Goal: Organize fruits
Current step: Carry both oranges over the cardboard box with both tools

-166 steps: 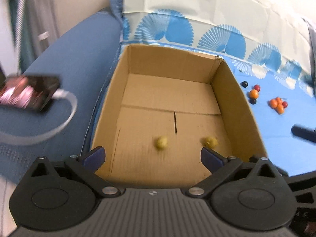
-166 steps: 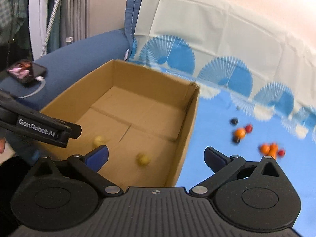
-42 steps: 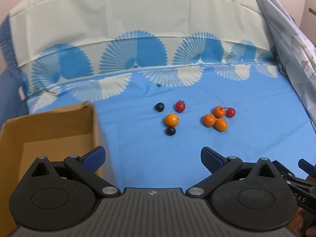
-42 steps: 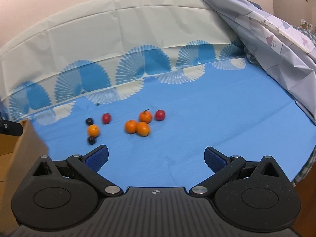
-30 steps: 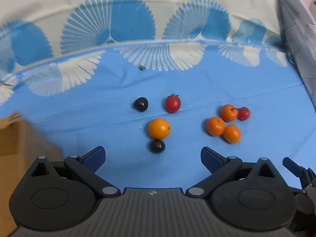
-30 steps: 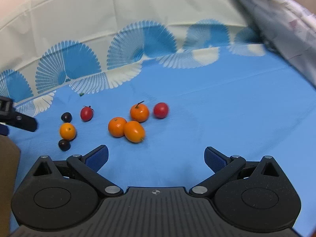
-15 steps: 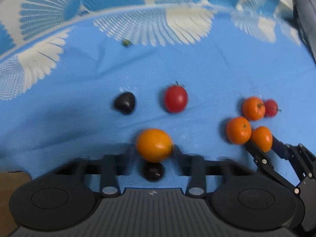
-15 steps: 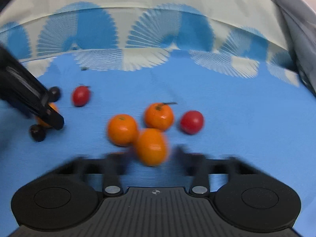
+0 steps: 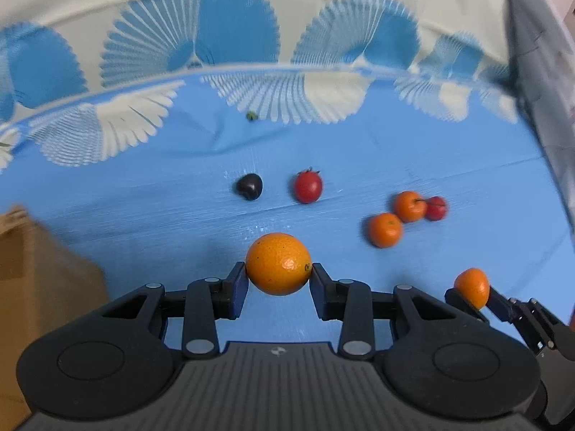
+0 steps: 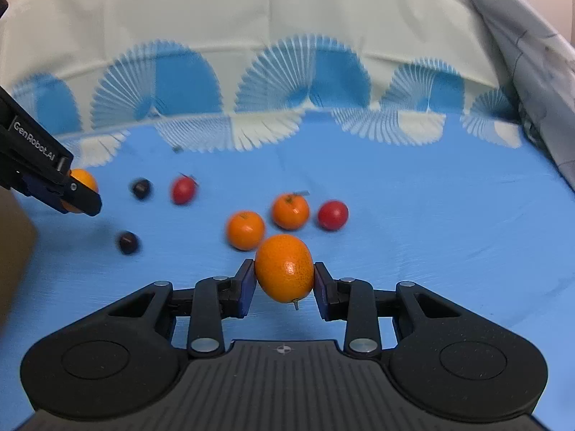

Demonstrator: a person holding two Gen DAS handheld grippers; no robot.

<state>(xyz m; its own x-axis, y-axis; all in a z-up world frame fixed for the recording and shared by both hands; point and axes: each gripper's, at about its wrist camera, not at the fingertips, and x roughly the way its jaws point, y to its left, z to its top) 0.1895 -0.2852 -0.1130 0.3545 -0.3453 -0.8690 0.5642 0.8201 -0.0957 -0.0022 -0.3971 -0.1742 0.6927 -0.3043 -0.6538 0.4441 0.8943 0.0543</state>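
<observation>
I have my left gripper (image 9: 278,280) clamped on a round orange citrus fruit (image 9: 277,264), and my right gripper (image 10: 285,283) pinching an oval orange kumquat (image 10: 284,273), both just above the blue cloth (image 10: 431,215). They look light, with soft skin, so I judge gentle pressure across the middle best.

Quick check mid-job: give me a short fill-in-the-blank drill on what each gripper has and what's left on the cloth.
1. The left gripper is shut on a round ____ fruit.
2. In the right wrist view, ____ red fruits lie on the blue cloth.
3. Two dark fruits lie on the cloth, nearer the ____ gripper than the other.
4. The right gripper holds an oval fruit whose stem points ____.

Missing words: orange; two; left; down
</observation>
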